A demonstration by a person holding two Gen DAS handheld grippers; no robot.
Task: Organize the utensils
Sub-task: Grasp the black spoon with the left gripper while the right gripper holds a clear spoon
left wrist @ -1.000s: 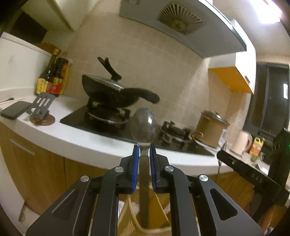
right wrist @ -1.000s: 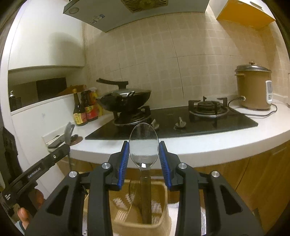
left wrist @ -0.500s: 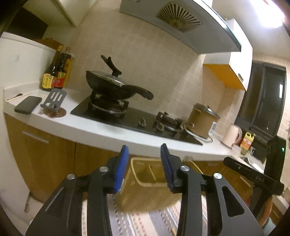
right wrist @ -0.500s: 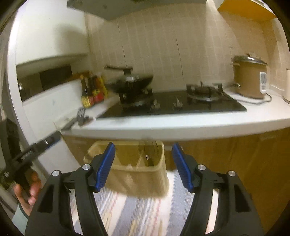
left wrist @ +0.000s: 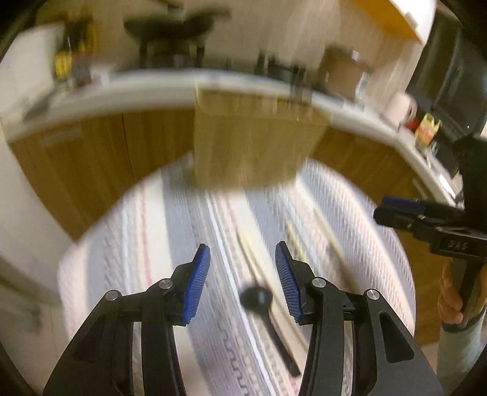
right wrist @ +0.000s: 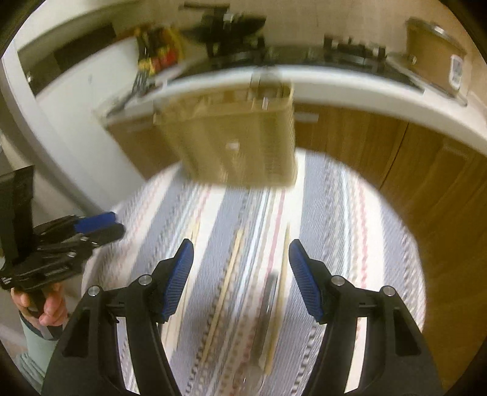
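Note:
Both views are motion-blurred. My left gripper (left wrist: 240, 262) is open and empty above a striped cloth (left wrist: 188, 243); a black spoon (left wrist: 258, 300) lies just below and between its blue pads. My right gripper (right wrist: 240, 262) is open and empty over several wooden chopsticks (right wrist: 226, 286) and a metal spoon (right wrist: 266, 307) on the same cloth (right wrist: 334, 213). A tan slotted utensil basket (left wrist: 249, 140) stands at the cloth's far edge; it also shows in the right wrist view (right wrist: 231, 137), with utensil tops sticking out of its right part.
Behind the basket runs a white counter edge (right wrist: 365, 91) over wooden cabinet doors (left wrist: 91, 158), with a stove, a black pan (left wrist: 170, 27), sauce bottles (right wrist: 155, 51) and a brown cooker (right wrist: 432, 51). Each view shows the other hand-held gripper at its side.
Both grippers held spoons over the basket a second ago, then opened and let them go. Both have since tilted down toward the cloth and its loose utensils.

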